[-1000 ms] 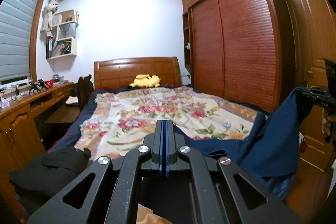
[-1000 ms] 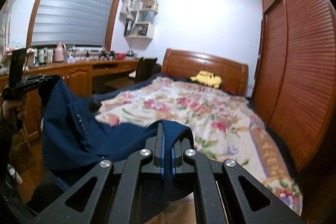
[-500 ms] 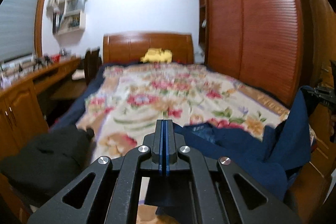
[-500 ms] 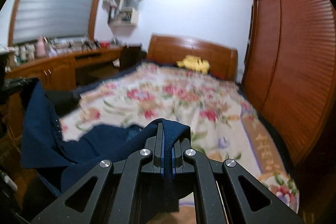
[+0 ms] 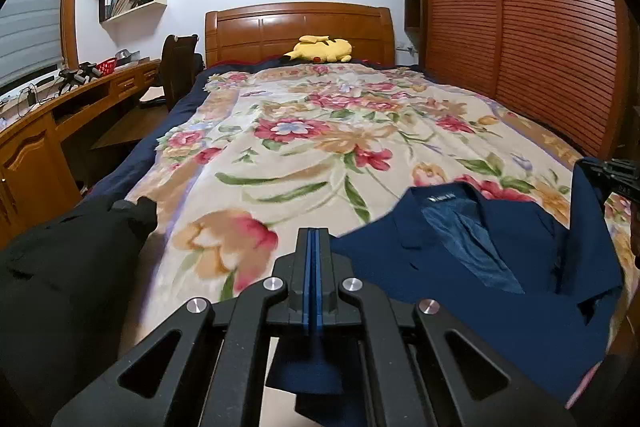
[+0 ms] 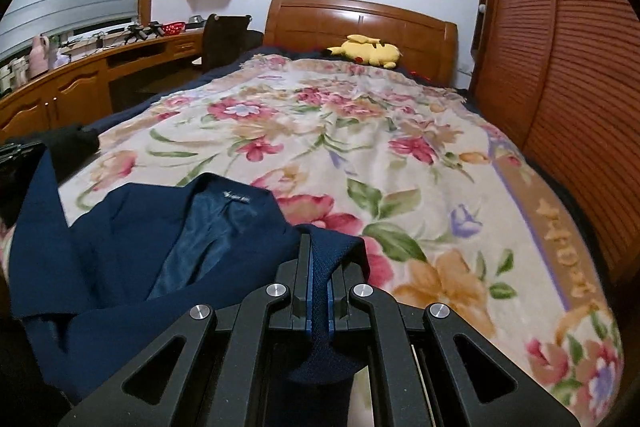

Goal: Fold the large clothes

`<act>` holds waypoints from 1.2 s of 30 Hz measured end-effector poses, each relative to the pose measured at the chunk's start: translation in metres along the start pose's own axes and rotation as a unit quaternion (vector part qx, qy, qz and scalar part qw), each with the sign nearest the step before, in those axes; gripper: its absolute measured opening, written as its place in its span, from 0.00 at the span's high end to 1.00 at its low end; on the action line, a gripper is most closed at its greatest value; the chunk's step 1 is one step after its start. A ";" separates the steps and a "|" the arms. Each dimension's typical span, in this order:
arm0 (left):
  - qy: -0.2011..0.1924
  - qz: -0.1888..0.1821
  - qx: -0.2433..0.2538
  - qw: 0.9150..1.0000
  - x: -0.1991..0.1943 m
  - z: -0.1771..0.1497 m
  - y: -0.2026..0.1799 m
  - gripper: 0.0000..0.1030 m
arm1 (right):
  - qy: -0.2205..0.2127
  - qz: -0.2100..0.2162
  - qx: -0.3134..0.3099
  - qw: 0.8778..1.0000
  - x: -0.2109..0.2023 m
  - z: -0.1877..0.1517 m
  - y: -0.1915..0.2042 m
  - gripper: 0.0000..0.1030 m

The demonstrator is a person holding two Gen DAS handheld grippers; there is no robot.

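A navy blue suit jacket lies front up on the near end of the floral bedspread, collar and label toward the headboard; it also shows in the right wrist view. My left gripper is shut on the jacket's left edge, fabric pinched between the jaws. My right gripper is shut on the jacket's right shoulder fabric, which bunches over the jaws. The right gripper also shows at the far right of the left wrist view.
A black garment lies at the bed's near left corner. A yellow plush toy rests by the wooden headboard. A wooden desk with a chair runs along the left. A slatted wardrobe stands right.
Both grippers came down and forward over the bed. The jacket, which hung between them, now lies spread on the bedspread with its collar flat.
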State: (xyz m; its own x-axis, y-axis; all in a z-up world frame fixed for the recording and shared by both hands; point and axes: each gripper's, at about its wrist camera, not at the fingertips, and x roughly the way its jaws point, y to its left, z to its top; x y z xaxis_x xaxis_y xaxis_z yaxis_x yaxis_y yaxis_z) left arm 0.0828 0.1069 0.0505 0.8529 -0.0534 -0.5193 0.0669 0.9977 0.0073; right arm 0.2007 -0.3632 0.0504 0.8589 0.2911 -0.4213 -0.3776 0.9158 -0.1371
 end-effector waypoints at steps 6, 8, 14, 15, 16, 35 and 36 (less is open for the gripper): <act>-0.002 0.036 0.017 0.999 0.041 0.030 0.006 0.98 | 0.001 -0.026 -0.025 0.999 0.050 0.039 -0.008 0.96; -0.001 0.048 0.016 0.999 0.056 0.040 0.010 0.98 | 0.000 -0.036 -0.019 0.999 0.069 0.050 -0.016 0.96; 0.005 0.072 0.037 0.997 0.091 0.050 0.004 0.98 | 0.045 -0.069 0.001 0.997 0.141 0.052 -0.026 0.96; 0.011 0.072 0.035 0.997 0.097 0.050 0.003 0.98 | 0.050 -0.070 0.002 0.996 0.150 0.050 -0.024 0.96; 0.015 0.071 0.034 0.997 0.101 0.050 0.002 0.98 | 0.055 -0.068 0.005 0.996 0.158 0.048 -0.021 0.96; 0.004 -0.036 -0.010 0.999 0.028 0.015 -0.028 0.19 | 0.039 -0.031 0.021 0.999 0.102 0.055 -0.006 0.35; 0.006 -0.038 -0.009 0.999 0.024 0.010 -0.031 0.19 | 0.037 -0.018 0.020 0.999 0.099 0.054 -0.002 0.35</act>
State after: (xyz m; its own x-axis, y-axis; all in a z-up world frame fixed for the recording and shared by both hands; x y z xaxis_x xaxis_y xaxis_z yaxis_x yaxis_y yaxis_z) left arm 0.1064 0.0748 0.0460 0.8395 -0.1289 -0.5278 0.1221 0.9914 -0.0479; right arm 0.3047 -0.3209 0.0575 0.8430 0.2375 -0.4826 -0.3312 0.9362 -0.1179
